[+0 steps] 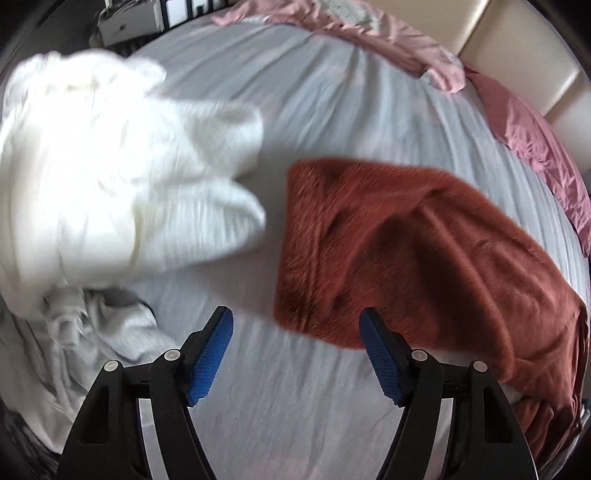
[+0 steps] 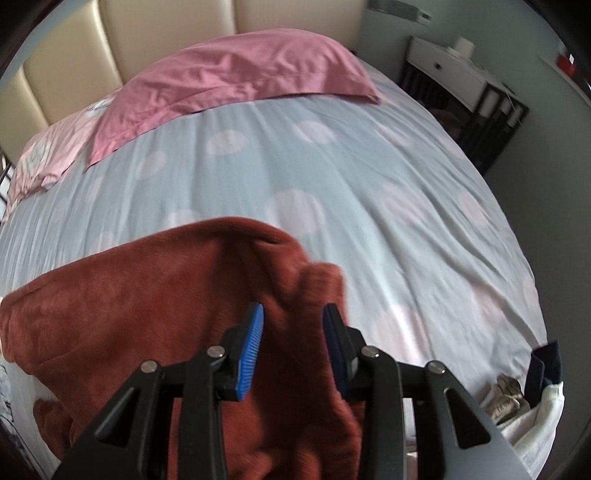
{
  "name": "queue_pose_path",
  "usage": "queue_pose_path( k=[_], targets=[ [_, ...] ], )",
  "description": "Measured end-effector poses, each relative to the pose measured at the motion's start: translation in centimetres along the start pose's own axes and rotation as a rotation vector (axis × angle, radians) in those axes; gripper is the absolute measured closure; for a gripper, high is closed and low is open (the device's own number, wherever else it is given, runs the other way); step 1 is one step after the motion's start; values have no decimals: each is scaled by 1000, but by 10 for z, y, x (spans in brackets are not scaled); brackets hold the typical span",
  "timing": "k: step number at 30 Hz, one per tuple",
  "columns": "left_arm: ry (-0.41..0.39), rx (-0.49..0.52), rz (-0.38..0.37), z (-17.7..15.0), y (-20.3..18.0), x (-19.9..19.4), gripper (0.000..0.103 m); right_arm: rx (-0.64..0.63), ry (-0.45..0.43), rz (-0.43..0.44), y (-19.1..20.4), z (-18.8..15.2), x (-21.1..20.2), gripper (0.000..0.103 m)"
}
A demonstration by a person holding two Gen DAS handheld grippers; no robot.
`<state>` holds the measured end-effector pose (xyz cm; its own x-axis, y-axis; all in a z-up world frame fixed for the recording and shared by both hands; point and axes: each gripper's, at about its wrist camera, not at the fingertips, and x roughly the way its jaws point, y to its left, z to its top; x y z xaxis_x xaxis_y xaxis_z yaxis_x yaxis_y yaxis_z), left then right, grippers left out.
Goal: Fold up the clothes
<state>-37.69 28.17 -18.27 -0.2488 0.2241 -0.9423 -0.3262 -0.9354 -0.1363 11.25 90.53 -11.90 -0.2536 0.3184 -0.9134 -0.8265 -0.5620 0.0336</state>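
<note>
The bed (image 2: 369,206) fills both views, w/ a pale grey cover that has faint pink dots. At its head lies a pink pillow (image 2: 236,77) against a cream padded headboard (image 2: 147,33); in the left wrist view the same pink fabric runs along the far right edge of the bed.

The rust garment (image 1: 424,251) is the next biggest thing. It is a fuzzy, thick piece, lying on the bed cover in a rough folded shape, w/ one corner toward the middle of the bed. In the right wrist view it covers the lower left part of the picture and a bump of it rises between the fingers.

Left of it, apart from it, is a white pile (image 1: 110,177) of clothes, blurred, and below that a crumpled grey cloth (image 1: 96,332).

Beside the bed stands a white dresser (image 2: 454,70) near the wall.

The left gripper (image 1: 295,350) points down over bare cover, jaws wide, nothing between them; the rust garment edge is just beside its right finger. The right gripper (image 2: 293,347) has jaws about half wide over the rust garment; fabric is between the blue pads, but pads do not press on it.
</note>
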Motion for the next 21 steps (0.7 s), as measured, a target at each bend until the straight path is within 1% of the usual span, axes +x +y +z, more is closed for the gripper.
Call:
queue_pose_path(
  k=[1, 2, 4, 7, 9, 12, 13, 14, 15, 16, 17, 18, 19, 21],
  targets=[
    [4, -18, -9, -1, 3, 4, 31, 20, 9, 4, -7, 0, 2, 61],
    [7, -36, -18, -2, 5, 7, 31, 46, 24, 22, -14, 0, 7, 60],
    [6, -62, -37, -1, 6, 12, 31, 93, 53, 63, -26, 0, 18, 59],
    [13, -72, -38, 1, 4, 20, 31, 120, 65, 101, -30, 2, 37, 59],
    [8, -70, -30, 2, 1, 23, 31, 127, 64, 106, -29, 3, 54, 59],
    [2, -81, -42, 2, -4, 29, 34, 156, 107, 124, -30, 5, 80, 59],
    [-8, -73, -30, 1, -8, 29, 36, 168, 125, 130, -30, 4, 90, 60],
    [-18, -65, -17, 1, -12, 30, 43, 180, 141, 130, -31, 3, 98, 61],
    [-29, -49, -3, 1, -16, 29, 48, 176, 136, 120, -30, 1, 100, 67],
    [-39, -33, 11, 1, -21, 28, 57, 156, 119, 101, -28, 1, 100, 79],
    [-50, -15, 27, 2, -26, 25, 71, 127, 96, 84, -25, 3, 95, 86],
    [-66, 7, 42, 3, -32, 20, 74, 98, 71, 66, -21, 5, 90, 90],
    [-81, 30, 56, 3, -37, 15, 75, 79, 42, 20, -19, 9, 83, 92],
    [-104, 46, 81, 7, -40, 3, 76, 80, -30, -64, -24, 22, 68, 93]
  ],
)
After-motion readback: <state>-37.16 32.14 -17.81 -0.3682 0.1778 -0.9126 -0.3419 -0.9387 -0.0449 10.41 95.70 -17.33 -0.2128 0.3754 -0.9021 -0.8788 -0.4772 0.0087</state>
